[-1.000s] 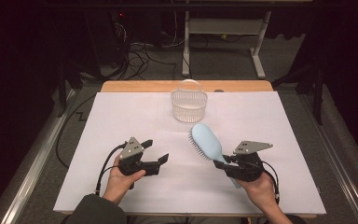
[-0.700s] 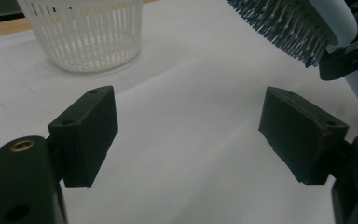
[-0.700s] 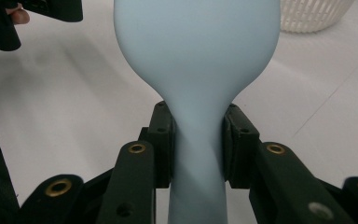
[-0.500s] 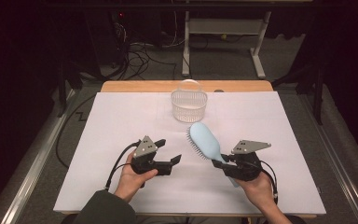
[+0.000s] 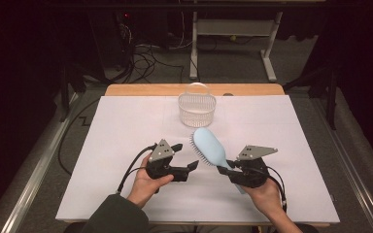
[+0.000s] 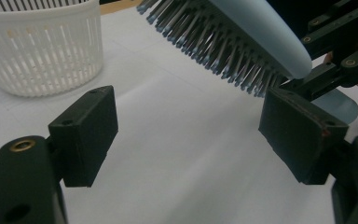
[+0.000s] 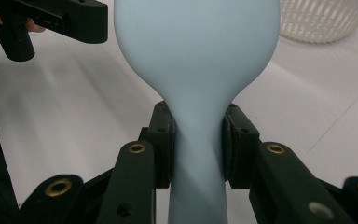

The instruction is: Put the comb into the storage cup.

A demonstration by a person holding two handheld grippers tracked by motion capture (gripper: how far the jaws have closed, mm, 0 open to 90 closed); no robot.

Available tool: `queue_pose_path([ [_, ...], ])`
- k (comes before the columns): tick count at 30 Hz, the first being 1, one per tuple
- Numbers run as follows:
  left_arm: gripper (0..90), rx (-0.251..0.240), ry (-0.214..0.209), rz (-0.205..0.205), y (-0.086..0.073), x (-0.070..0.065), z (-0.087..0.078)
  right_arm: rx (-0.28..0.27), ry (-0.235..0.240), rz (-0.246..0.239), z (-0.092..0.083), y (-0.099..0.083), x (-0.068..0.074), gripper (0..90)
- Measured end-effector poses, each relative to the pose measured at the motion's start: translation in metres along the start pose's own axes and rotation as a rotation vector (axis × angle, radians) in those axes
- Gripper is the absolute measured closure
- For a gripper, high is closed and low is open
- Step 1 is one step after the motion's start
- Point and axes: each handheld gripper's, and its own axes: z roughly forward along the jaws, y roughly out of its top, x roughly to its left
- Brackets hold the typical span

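A pale blue hairbrush [image 5: 209, 147] hangs above the white-covered tabletop [image 5: 116, 131], clamped at the narrow neck of its handle by the right tongs [image 5: 222, 169], whose two black pads [image 7: 165, 140] press in on either side of the stem just below the point where it swells into the paddle head. The head tilts up and away from the person toward a white slatted basket [image 5: 197, 108] standing near the far edge of the tabletop, well apart from the brush. The left tongs [image 5: 188, 157], gaping wide and holding nothing, hover just beside the bristle side, the nearest pad [image 6: 303, 130] close under the outer rows of bristles [image 6: 223, 51] but not touching them. The brush looks like a light, rigid moulded-plastic piece with a smooth, glossy back, so a grip on the broad curved head would likely slide; the slim neck, where the right tongs already bite, gives the flattest and surest purchase. The bristles appear springy and would bend under a squeeze, offering the left tongs a poor hold, so the edges of the head or the free end of the handle seem the better places for a second grip. Nothing about it looks fragile, though a tight clamp could twist it round the neck
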Motion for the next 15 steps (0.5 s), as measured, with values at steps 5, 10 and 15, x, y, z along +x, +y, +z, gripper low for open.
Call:
queue_pose_path([
  [5, 20.4, -0.013, -0.017, 0.007, 0.005, -0.004, 0.004, 0.002, 0.003, -0.006, 0.002, 0.002, 0.001, 70.4],
  [10, 19.9, -0.016, -0.037, 0.010, 0.009, -0.009, 0.009, -0.001, -0.003, -0.011, 0.003, 0.004, 0.002, 70.4],
  [15, 19.3, -0.023, -0.053, 0.003, 0.011, -0.013, 0.012, -0.003, -0.004, -0.014, 0.004, 0.004, 0.001, 70.3],
])
